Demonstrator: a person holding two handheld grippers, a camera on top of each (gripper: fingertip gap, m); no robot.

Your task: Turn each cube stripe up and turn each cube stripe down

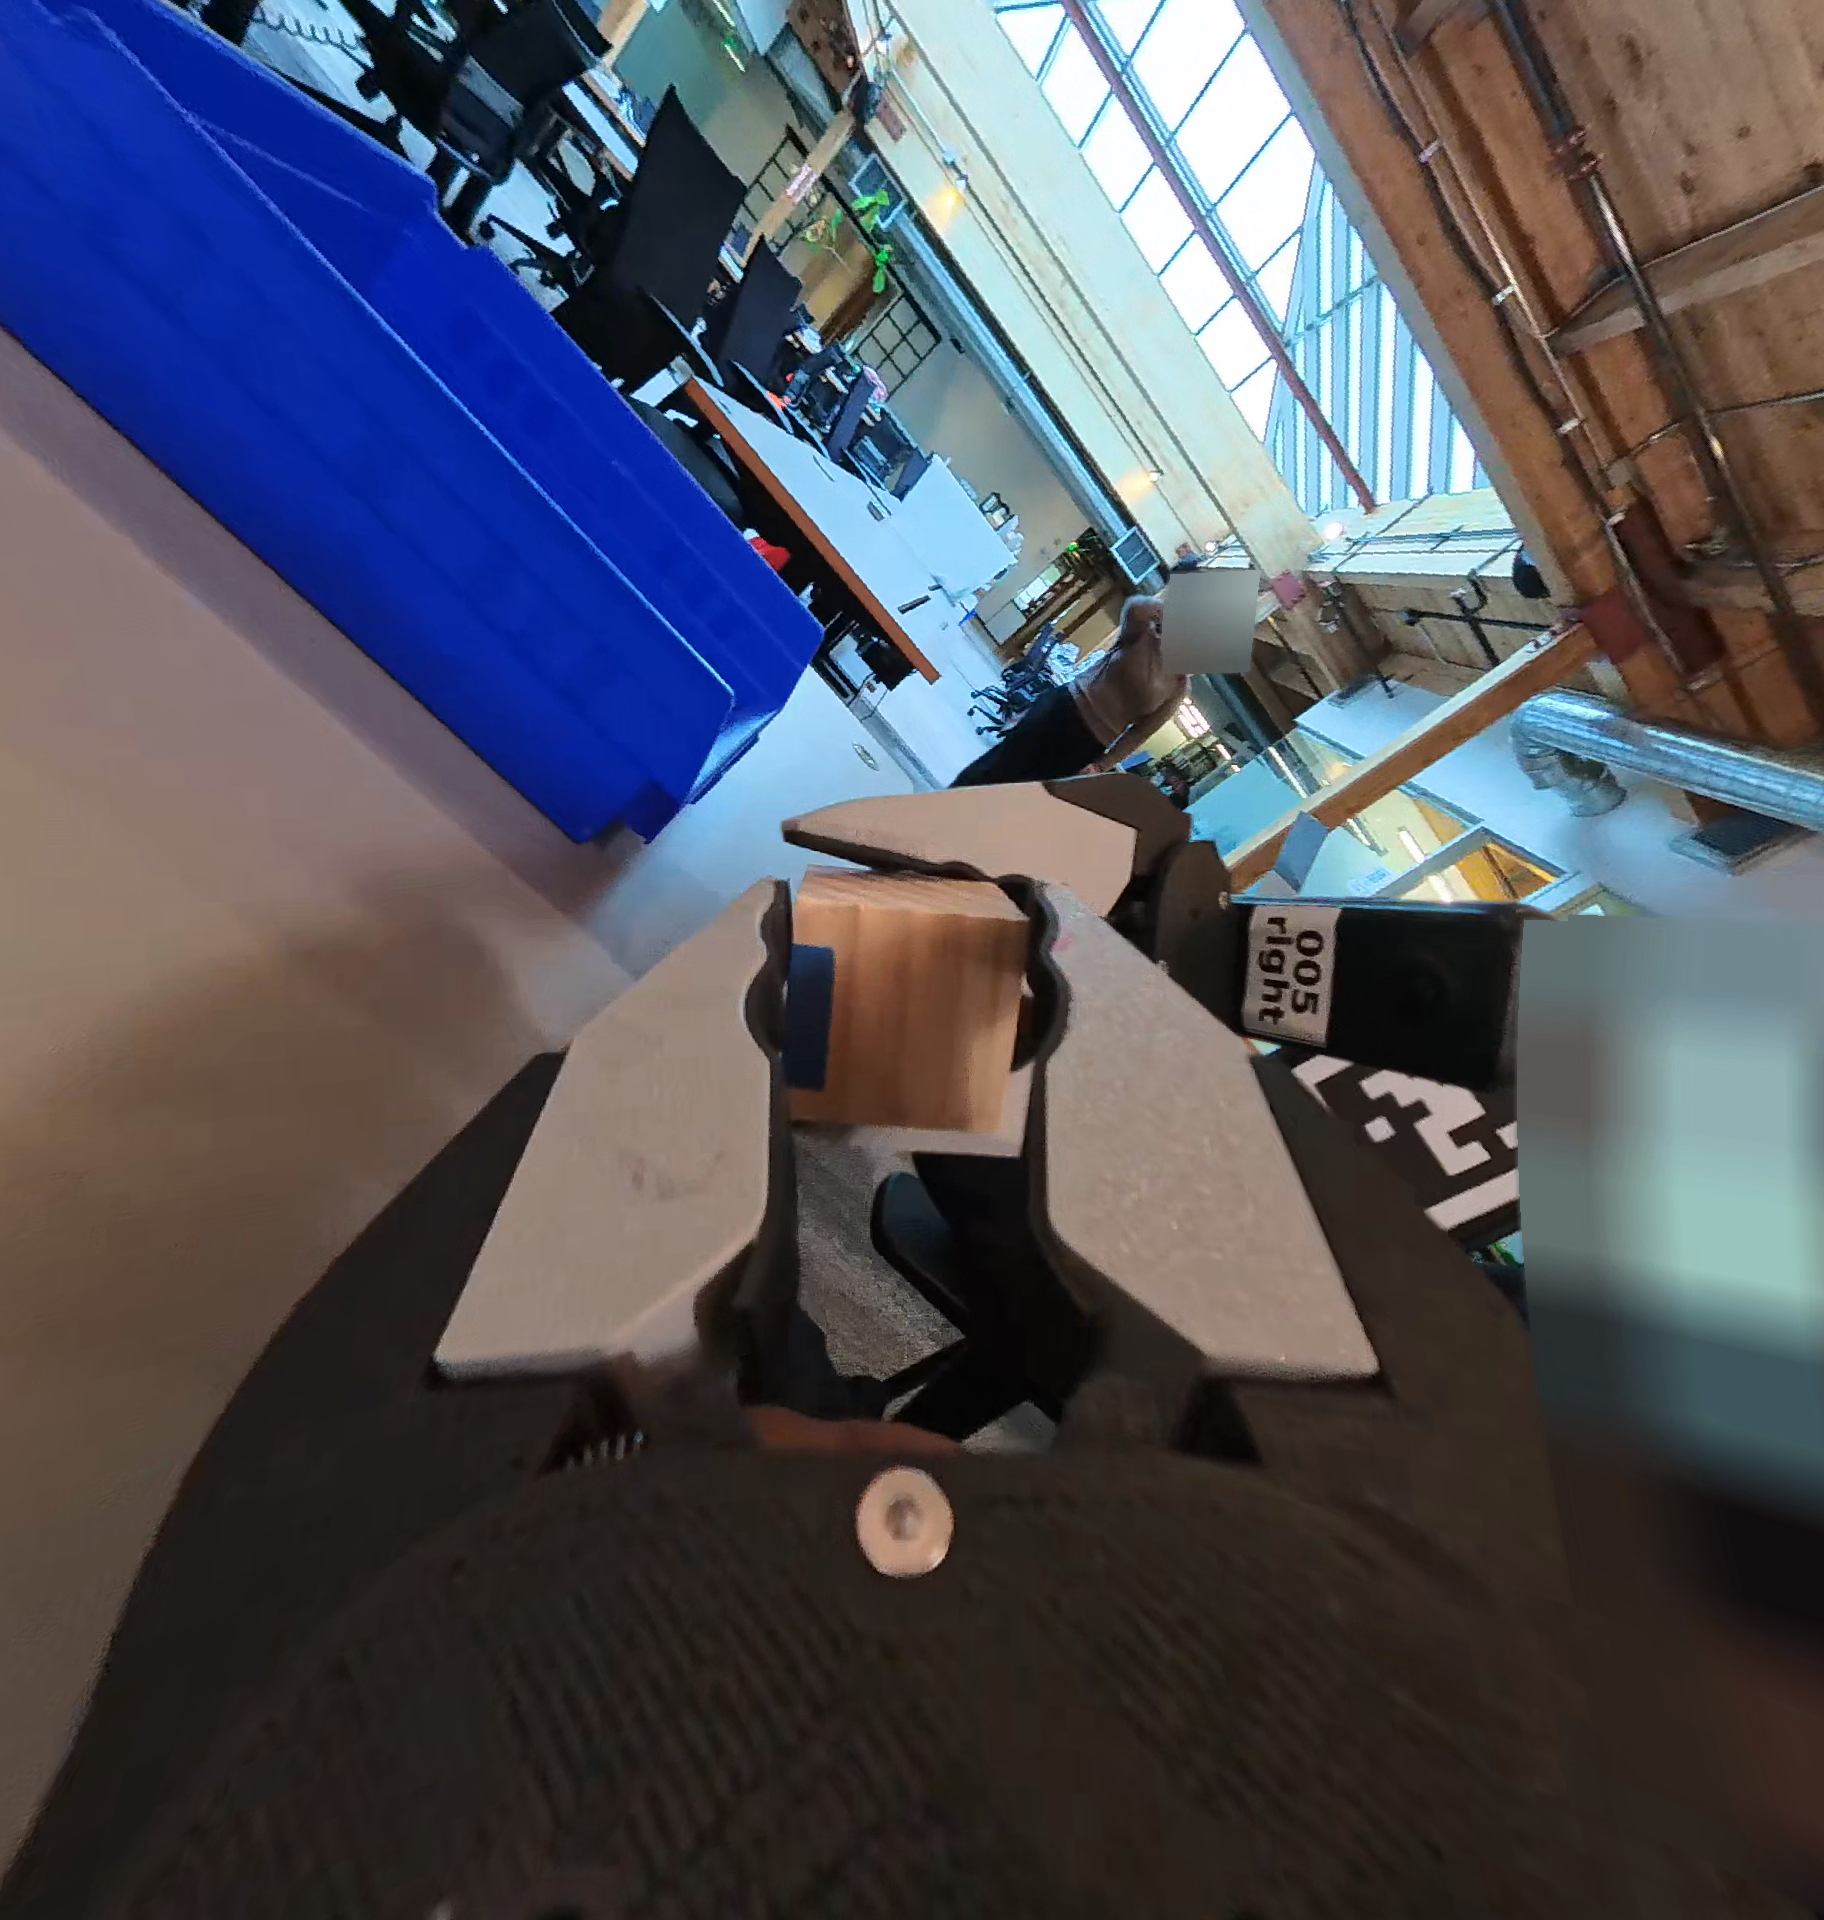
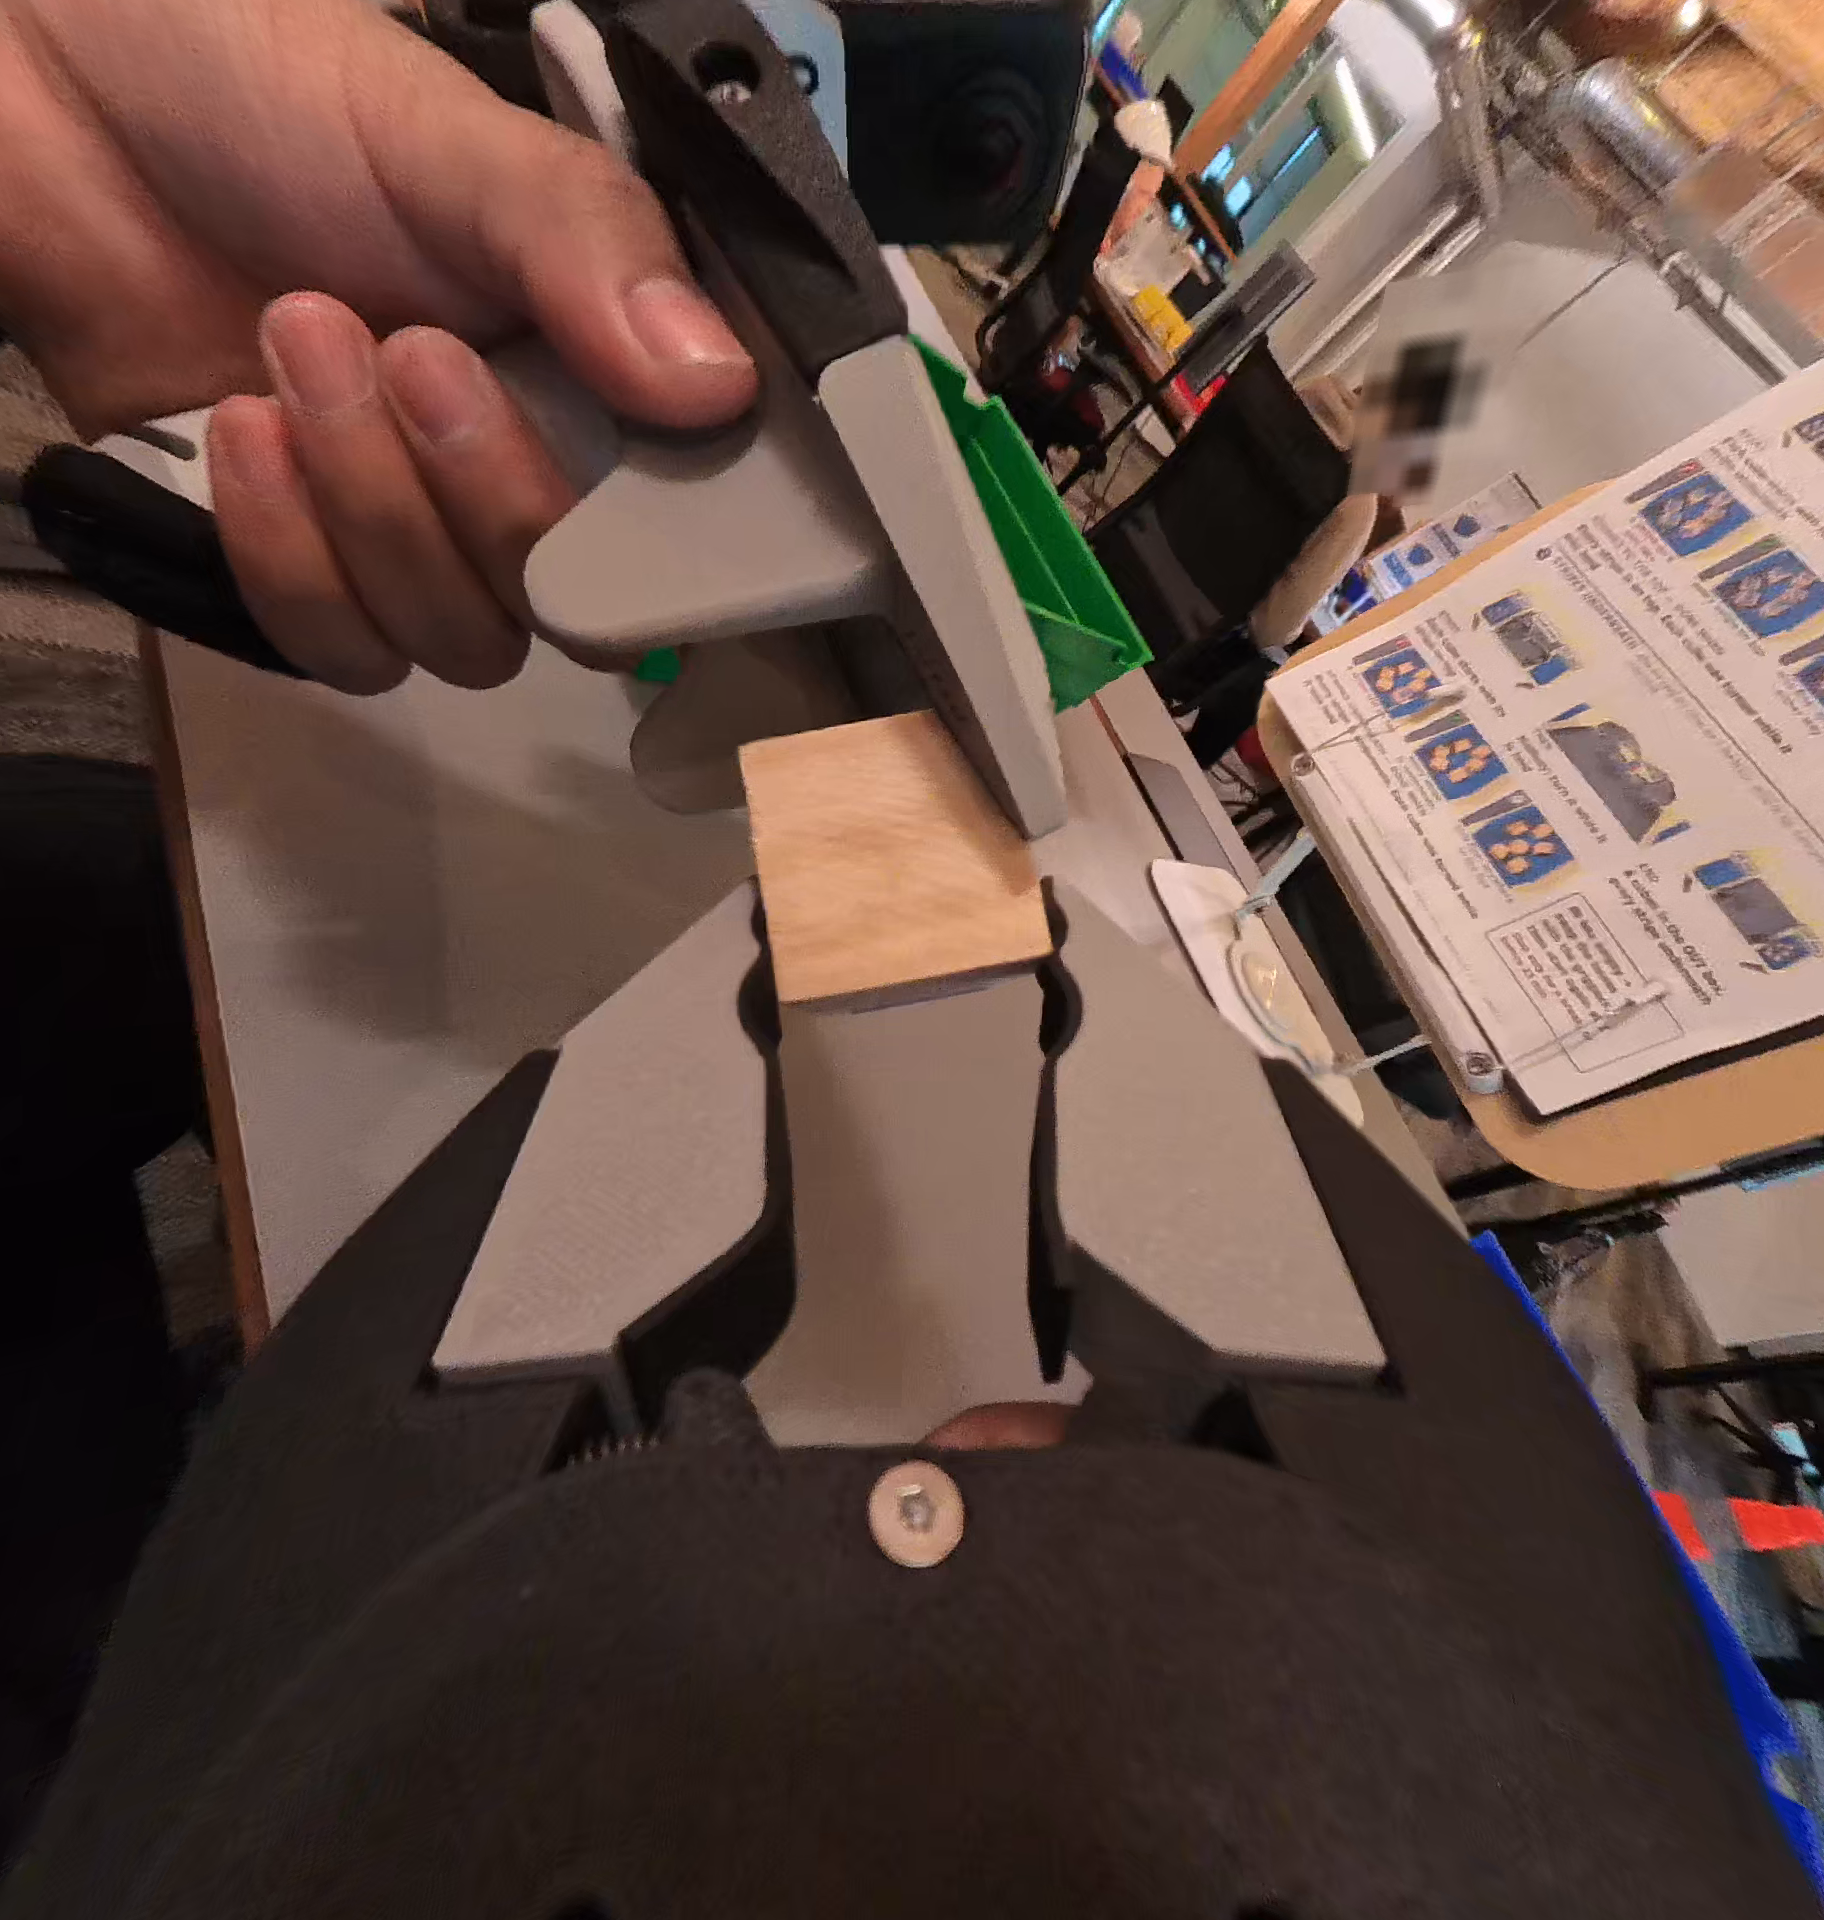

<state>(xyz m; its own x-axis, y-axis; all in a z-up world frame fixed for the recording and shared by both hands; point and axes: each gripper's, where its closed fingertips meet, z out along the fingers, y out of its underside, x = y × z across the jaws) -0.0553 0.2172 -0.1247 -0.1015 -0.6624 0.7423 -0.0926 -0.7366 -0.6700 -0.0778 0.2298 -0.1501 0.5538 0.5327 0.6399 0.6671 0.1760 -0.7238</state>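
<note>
Now, cube (image 1: 903, 1013): wooden, blue stripe (image 1: 810, 1018) sideways, held off the table (image 2: 388, 883).
Left gripper (image 1: 908, 997): clamping cube.
Right gripper (image 2: 908, 940): clamping it too.
Nearby: blue bins (image 1: 347, 416), green bin (image 2: 1043, 582), instruction sheet (image 2: 1614, 727).

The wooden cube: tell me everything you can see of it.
The wooden cube is pale, light-grained wood, held in the air off the table. A blue stripe shows on the face against the left gripper's near finger. Both grippers clamp it at once: the left on two opposite faces, the right gripper on another pair, crosswise. In the right wrist view a plain, unmarked face is turned to the camera, slightly motion-blurred.
</note>
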